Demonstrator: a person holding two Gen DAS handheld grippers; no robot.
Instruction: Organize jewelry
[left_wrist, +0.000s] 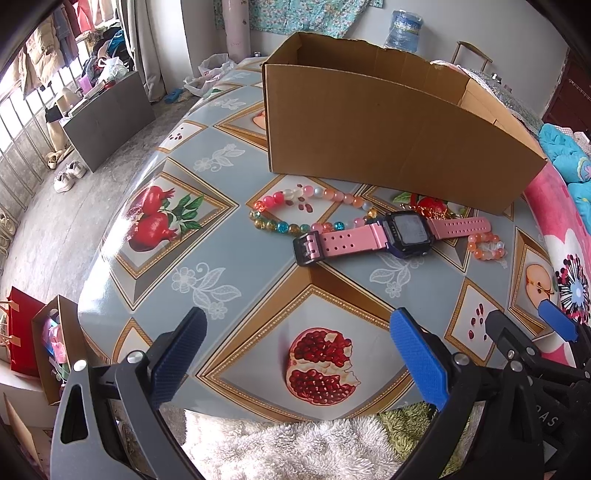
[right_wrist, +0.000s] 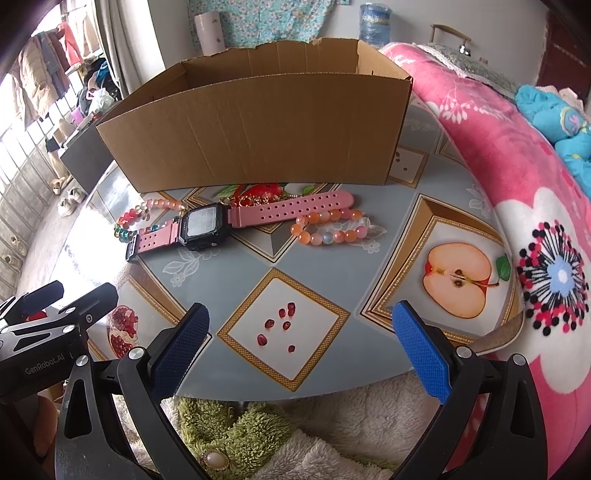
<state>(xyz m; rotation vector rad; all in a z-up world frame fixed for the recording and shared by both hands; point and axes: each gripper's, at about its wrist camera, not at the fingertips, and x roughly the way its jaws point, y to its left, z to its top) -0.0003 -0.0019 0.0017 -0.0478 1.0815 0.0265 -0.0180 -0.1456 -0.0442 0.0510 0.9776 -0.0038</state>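
Corrugated cardboard box (right_wrist: 258, 125), glossy round-beaded bracelet (right_wrist: 328, 227), perhaps glass

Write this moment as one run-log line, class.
left gripper: open, empty | right gripper: open, empty | watch, bead bracelets: on table before cardboard box | nothing grasped yet

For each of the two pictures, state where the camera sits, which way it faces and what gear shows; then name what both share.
Left wrist: on the left gripper, facing the cardboard box; right gripper at the right edge.
Right wrist: on the right gripper, facing the same box; left gripper at the left edge.
Shared: pink watch, bead bracelets, table.
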